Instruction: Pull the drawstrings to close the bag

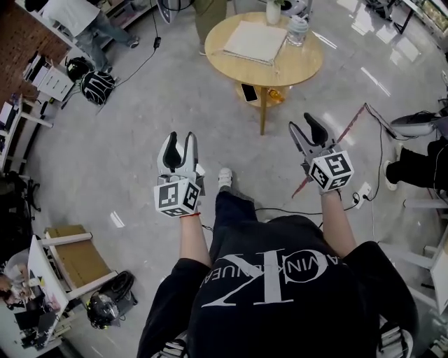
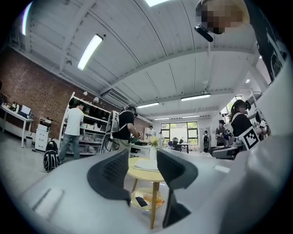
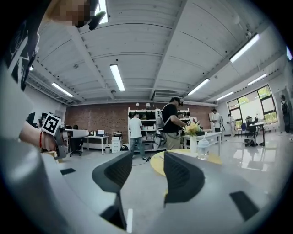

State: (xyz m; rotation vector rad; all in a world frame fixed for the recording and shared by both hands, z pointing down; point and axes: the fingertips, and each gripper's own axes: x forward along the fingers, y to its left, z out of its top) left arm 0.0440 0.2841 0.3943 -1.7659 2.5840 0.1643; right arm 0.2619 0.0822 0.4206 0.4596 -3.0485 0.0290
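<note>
I'm holding both grippers out level in front of me, well short of the round wooden table. The left gripper has its jaws standing apart with nothing between the pads. In the left gripper view only the distant table shows through the gap. The right gripper is spread wide too and carries nothing. In the right gripper view its gap frames bare floor and the table's edge.

The bag looks to be the flat cream cloth lying on the tabletop, well apart from both grippers, and I cannot make out its drawstrings from here. Just beside it in the head view, on its right, stands a clear bottle, with a white vase near its far corner. On the table's lower shelf lie a dark phone and something orange. My white shoe shows on the floor between the two grippers
</note>
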